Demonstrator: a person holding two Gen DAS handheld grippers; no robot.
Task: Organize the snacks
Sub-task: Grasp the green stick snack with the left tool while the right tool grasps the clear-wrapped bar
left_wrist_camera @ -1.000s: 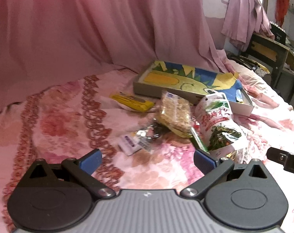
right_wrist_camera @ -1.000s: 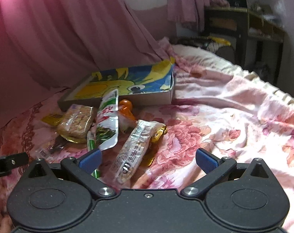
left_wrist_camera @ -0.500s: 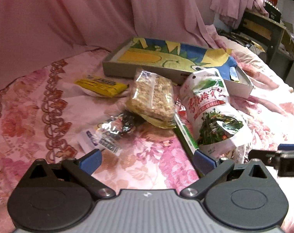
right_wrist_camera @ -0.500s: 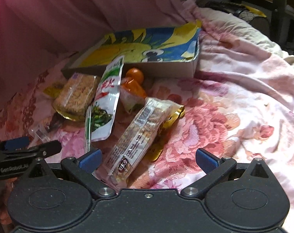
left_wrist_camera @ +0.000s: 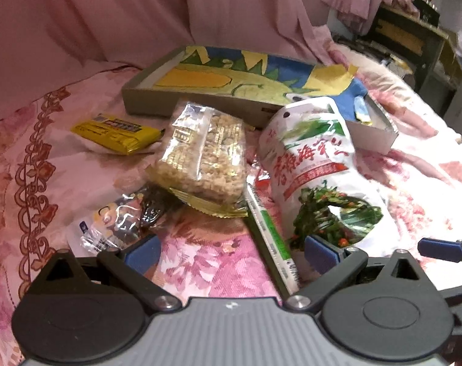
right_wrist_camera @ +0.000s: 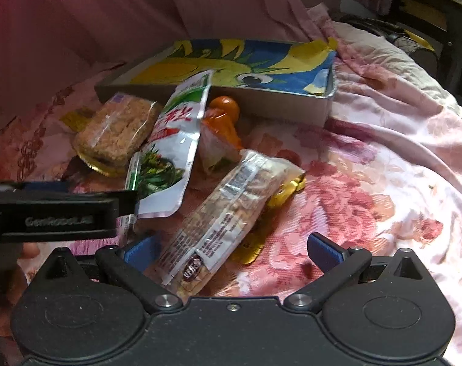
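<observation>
Snack packs lie in a heap on a floral bedspread in front of a shallow grey box (left_wrist_camera: 200,105) (right_wrist_camera: 279,103) lined with a yellow-and-blue picture. In the heap are a yellow bar (left_wrist_camera: 116,134), a clear pack of puffed-grain cake (left_wrist_camera: 205,155) (right_wrist_camera: 115,134), a white-and-green seaweed pouch (left_wrist_camera: 319,177) (right_wrist_camera: 170,149), a thin green stick (left_wrist_camera: 270,238) and a small crinkly packet (left_wrist_camera: 118,222). Further right are an orange jelly cup (right_wrist_camera: 223,122) and a long clear grain bar (right_wrist_camera: 228,222). My left gripper (left_wrist_camera: 232,251) is open just short of the heap. My right gripper (right_wrist_camera: 231,248) is open, with the grain bar's near end between its fingers.
Pink curtains hang behind the box. A dark wooden desk (left_wrist_camera: 414,39) stands at the far right, past a pillow. The left gripper's finger (right_wrist_camera: 60,210) crosses the left of the right wrist view. Bare bedspread (right_wrist_camera: 383,183) lies to the right of the heap.
Both grippers have moved forward and down toward the heap, which now fills more of each view. The grain bar now reaches between the right gripper's fingers. Both stay open.
</observation>
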